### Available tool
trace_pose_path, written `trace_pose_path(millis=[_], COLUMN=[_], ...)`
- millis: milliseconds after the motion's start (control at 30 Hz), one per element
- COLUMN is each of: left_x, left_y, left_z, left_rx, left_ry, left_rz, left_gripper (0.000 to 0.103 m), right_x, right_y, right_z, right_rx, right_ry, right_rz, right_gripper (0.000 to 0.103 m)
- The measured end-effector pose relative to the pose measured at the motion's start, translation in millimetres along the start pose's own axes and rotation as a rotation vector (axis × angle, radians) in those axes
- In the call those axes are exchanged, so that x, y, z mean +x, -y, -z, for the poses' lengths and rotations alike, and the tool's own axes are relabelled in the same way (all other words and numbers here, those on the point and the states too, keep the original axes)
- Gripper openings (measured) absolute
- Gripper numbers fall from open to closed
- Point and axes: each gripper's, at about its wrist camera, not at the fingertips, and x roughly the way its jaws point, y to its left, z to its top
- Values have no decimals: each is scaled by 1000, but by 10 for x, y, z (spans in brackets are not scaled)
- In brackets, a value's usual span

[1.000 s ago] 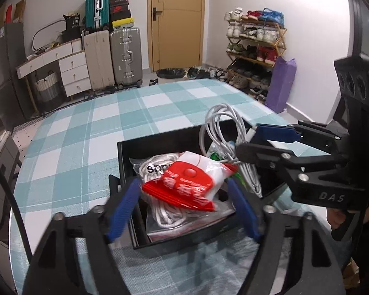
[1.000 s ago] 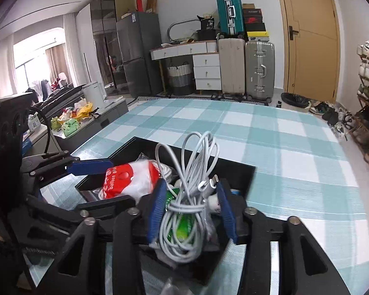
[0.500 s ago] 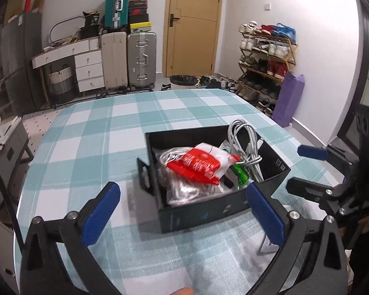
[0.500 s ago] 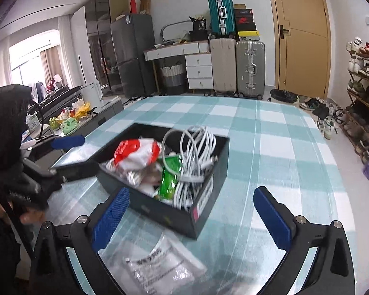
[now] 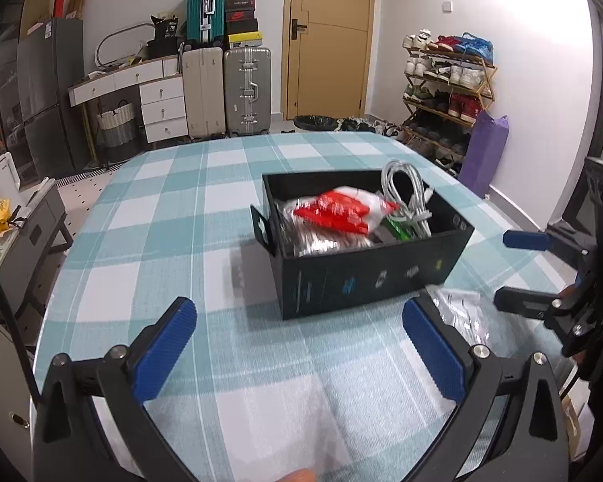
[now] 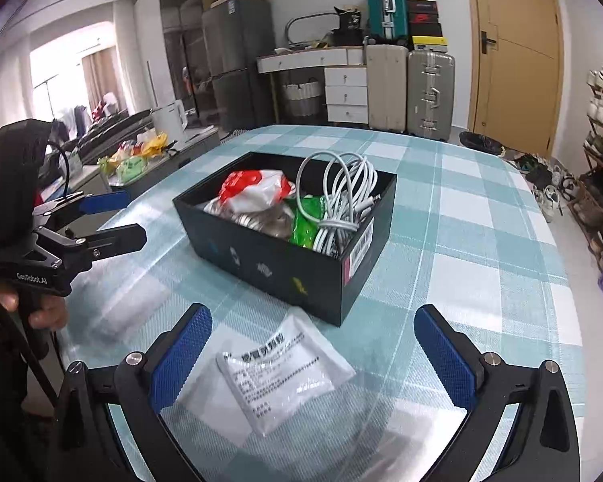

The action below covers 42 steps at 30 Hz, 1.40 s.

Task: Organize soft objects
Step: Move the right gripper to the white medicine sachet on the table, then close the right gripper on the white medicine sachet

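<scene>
A black box (image 5: 366, 277) (image 6: 277, 261) stands on the checked tablecloth. It holds a red and white packet (image 5: 337, 211) (image 6: 253, 186), a coil of white cable (image 5: 408, 197) (image 6: 341, 197), a green packet (image 6: 307, 225) and clear bags. A clear bag with printed text (image 6: 281, 373) (image 5: 462, 313) lies on the cloth in front of the box. My left gripper (image 5: 297, 357) is open and empty, short of the box. My right gripper (image 6: 313, 361) is open and empty, its fingers either side of the clear bag and above it.
The round table (image 5: 161, 221) has a teal and white cloth. Suitcases (image 5: 225, 88), a drawer unit (image 5: 161, 104), a door and a shoe rack (image 5: 446, 92) stand beyond it. A low bench with bright items (image 6: 140, 160) is on the left in the right wrist view.
Both grippers let go of the red packet and the cable coil, opened wide and drew back from the box. The clear bag on the cloth came into view.
</scene>
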Motion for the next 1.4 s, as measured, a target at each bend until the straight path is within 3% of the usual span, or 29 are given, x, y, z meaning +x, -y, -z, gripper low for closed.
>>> trace_pose_path(millis=[433,833,1300,1400], left_x=[109,134,146,142], left_y=[-3,45,27,15], left_z=[291,353,361,363], left_rx=[-14,4,0,-8], left_ry=[-65,-76,-80,-77], left_rz=[11,30,56,62], left_gripper=[103,103,103,103], right_x=[-31,331,640,620], right_y=[161,-182,-276,-249], right_z=[160,209,143,147], right_rx=[3,-62,-90,-85], right_ry=[-58,-165,-235,-224], right_rz=[0,-54,8,15], right_gripper=[102,102,102,94])
